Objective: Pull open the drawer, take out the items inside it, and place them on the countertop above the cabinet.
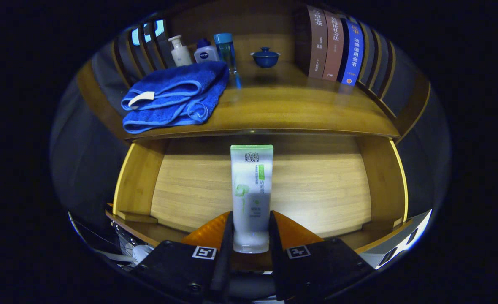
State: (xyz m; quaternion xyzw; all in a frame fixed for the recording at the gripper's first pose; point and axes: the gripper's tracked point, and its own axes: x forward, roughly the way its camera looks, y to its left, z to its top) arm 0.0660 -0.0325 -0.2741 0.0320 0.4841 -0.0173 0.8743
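The wooden drawer (139,177) stands pulled open below the countertop (282,109). A white-and-green tube (251,190) stands between my fingers, its cap end down and its flat crimped end pointing toward the cabinet. My gripper (251,230) is shut on the tube near its cap, both fingers pressing its sides, holding it over the drawer's bare wooden bottom. No other item is visible in the drawer.
On the countertop lie a folded blue towel (173,99) at the left, a pump bottle (179,51), a small white bottle (205,51), a blue tumbler (225,48), a blue lidded cup (265,57) and upright books (337,46) at the right. Bare countertop lies between towel and books.
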